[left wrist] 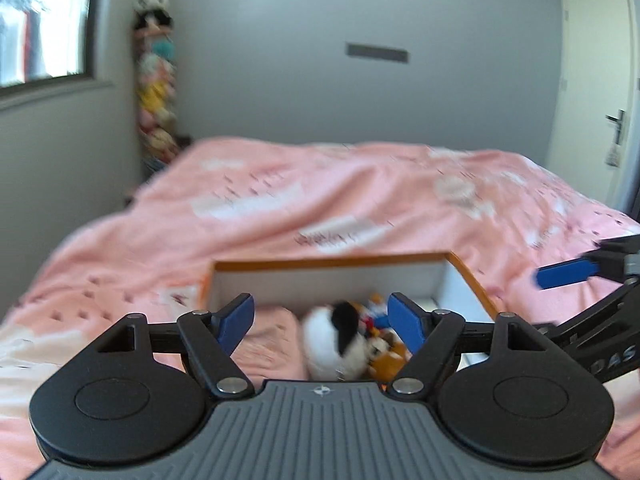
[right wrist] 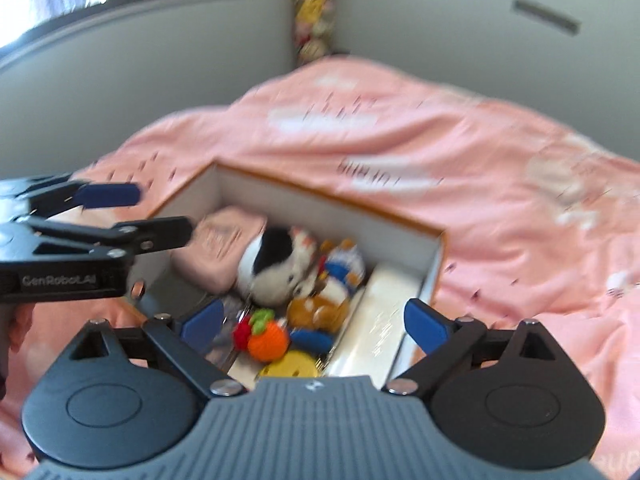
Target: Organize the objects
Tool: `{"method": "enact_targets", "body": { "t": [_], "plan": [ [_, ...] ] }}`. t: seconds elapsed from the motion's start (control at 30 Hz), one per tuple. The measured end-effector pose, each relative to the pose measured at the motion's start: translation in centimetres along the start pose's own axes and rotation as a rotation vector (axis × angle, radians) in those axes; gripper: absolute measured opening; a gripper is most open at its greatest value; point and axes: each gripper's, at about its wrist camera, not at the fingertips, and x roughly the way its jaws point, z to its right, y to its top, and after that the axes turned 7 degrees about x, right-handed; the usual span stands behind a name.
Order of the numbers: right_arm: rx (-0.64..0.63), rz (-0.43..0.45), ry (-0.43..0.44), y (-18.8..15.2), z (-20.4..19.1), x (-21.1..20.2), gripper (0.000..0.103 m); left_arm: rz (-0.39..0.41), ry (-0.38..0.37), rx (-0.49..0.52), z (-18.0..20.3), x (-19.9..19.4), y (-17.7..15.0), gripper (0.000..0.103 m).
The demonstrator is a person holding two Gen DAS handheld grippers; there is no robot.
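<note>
box point(right wrist: 328, 200), landmark: open, orange rim, pale inner walls, sitting on a bed under a pink blanket point(right wrist: 500, 152). both views blurred by motion; near end of the box hidden behind the claw bodies.

inside the box, far left corner: folded pink cloth point(right wrist: 220, 248), edges soft.
inside, middle: black-and-white plush toy point(right wrist: 272, 268), face unreadable; touching it on the right, a blue-and-white duck toy point(right wrist: 344, 264), and just in front a brown plush toy point(right wrist: 320, 308), outlines running together.
inside, near end: orange knitted fruit point(right wrist: 268, 338) with green top, a red piece beside it too blurred to name; a yellow round thing point(right wrist: 292, 364), lower half cut off.
inside, along the right wall: long white item point(right wrist: 376, 320), glare, kind unclear.

left claw point(left wrist: 320, 322): above the box's near end, blue fingers spread wide, gripping nothing.
right claw point(right wrist: 312, 326): above the box's near end, spread wide, empty.

beyond the box, room corner: tall stack of stuffed animals point(left wrist: 156, 80), smeared. far right of the box: door point(left wrist: 596, 92), partly cut off.
</note>
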Motion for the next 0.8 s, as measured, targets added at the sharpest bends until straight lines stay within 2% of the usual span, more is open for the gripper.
{"method": "enact_targets", "body": {
  "t": [0.03,0.2,0.33,0.5,0.6,0.67,0.8],
  "plan": [
    [0.014,0.035,-0.018,-0.2,0.0,-0.6,0.101,0.014,0.024,-0.001,-0.1,-0.5,0.0,0.097],
    [0.115,0.191,-0.071,-1.0,-0.2,-2.9,0.102,0.069,0.113,0.009,-0.1,-2.3,-0.1,0.098],
    [0.172,0.285,-0.071,-1.7,-1.0,-4.3,0.102,0.091,0.122,-0.003,-0.4,-3.2,-0.6,0.098],
    [0.190,0.382,-0.098,-3.3,-2.2,-5.9,0.102,0.078,0.137,-0.003,-0.4,-3.0,-1.6,0.098],
    [0.193,0.408,-0.126,-4.3,-2.6,-5.7,0.102,0.059,0.130,-0.006,-0.2,-2.7,-2.4,0.098],
    [0.195,0.404,-0.138,-4.8,-2.8,-5.5,0.102,0.038,0.108,-0.019,-0.2,-2.3,-2.8,0.098],
    [0.194,0.373,-0.130,-5.7,-3.0,-4.8,0.102,0.010,0.113,-0.010,0.1,-1.8,-3.5,0.098]
  ]
}}
